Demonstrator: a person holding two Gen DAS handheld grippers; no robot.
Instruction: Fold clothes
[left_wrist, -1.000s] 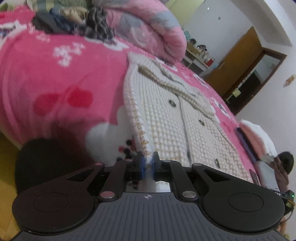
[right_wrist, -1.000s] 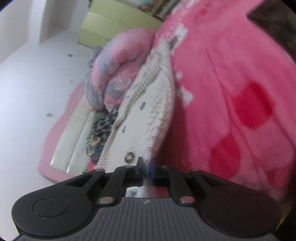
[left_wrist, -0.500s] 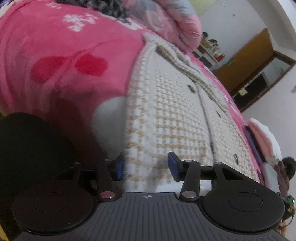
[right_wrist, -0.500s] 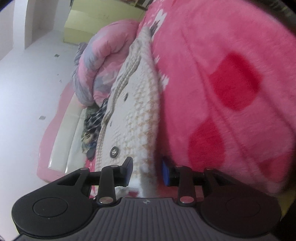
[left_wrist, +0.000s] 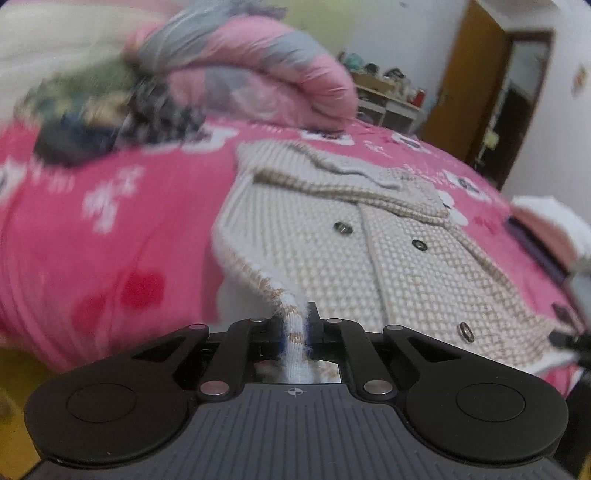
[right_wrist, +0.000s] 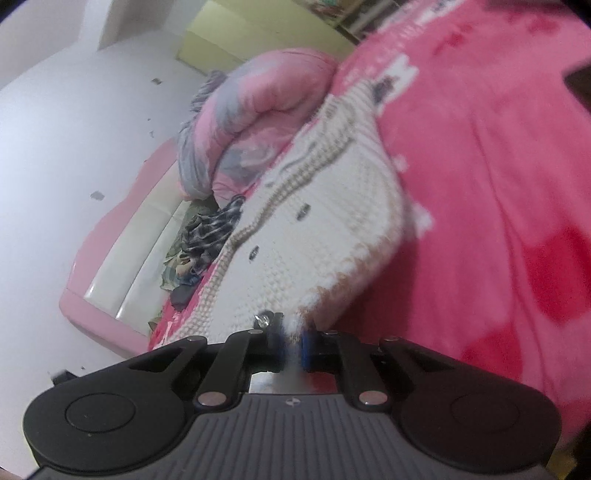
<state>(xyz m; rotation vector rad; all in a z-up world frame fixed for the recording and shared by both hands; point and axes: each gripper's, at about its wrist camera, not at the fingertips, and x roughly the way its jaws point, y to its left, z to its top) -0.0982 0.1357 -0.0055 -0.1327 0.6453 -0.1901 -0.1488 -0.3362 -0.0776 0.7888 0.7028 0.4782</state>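
Your left gripper (left_wrist: 294, 325) and right gripper (right_wrist: 292, 341) each pinch a hem corner of the cream cardigan (left_wrist: 388, 236), which lies buttoned on the pink blanket (left_wrist: 110, 236). You look mid-fold: carry both corners evenly toward the collar (left_wrist: 354, 184), near the rolled quilt (left_wrist: 258, 70).

The left gripper (left_wrist: 294, 325) has its jaws pinched together on the cardigan (left_wrist: 406, 254) hem, a strip of knit squeezed between the blue pads. The right gripper (right_wrist: 293, 338) is clamped the same way on the hem's other corner, its view rolled sideways against the bed.
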